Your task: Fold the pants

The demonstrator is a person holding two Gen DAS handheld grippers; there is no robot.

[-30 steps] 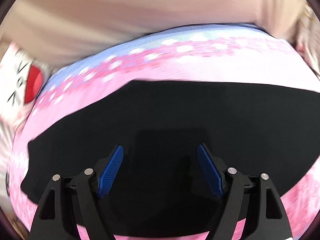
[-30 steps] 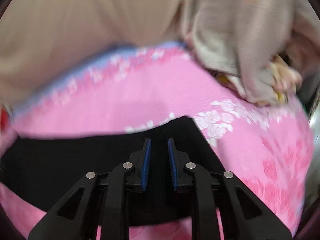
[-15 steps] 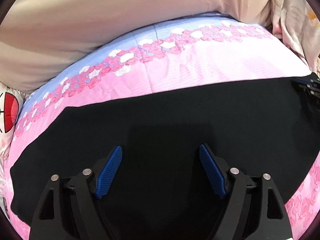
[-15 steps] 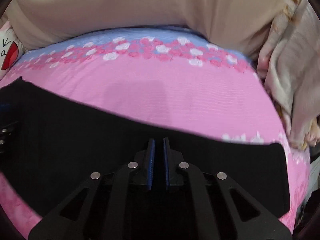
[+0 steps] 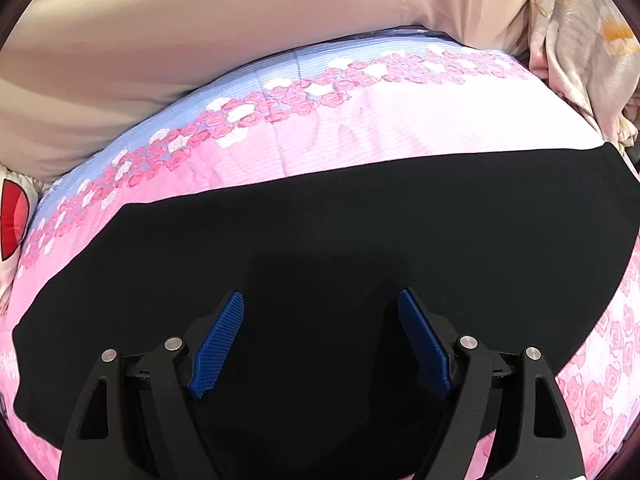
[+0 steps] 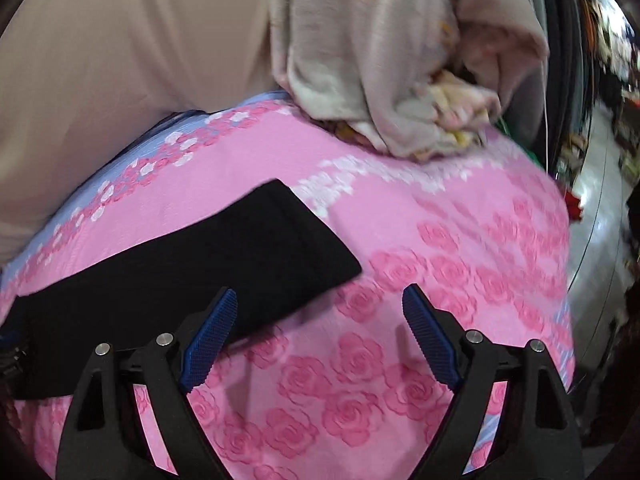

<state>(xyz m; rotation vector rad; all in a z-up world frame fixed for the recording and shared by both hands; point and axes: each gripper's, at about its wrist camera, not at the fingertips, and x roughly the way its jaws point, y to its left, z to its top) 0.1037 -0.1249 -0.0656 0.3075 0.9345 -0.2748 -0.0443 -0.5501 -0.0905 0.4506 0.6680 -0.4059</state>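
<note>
The black pants lie flat as one long band across a pink rose-print bedspread. My left gripper hovers over the middle of the band, jaws wide apart with only flat cloth beneath them. In the right wrist view the band's right end lies up and left of my right gripper. That gripper's jaws are opening, with nothing between them but bedspread. Its left pad overlaps the pants' lower edge in the picture.
A beige pillow or headboard cover runs along the bed's far side. A crumpled beige blanket sits at the far right corner. A white cushion with a red patch lies at the far left. Past the bed's right edge lies floor and clutter.
My right gripper went from shut on the pants to wide apart and swung right, off the band's end. The left gripper stayed wide and shifted slightly over the band.
</note>
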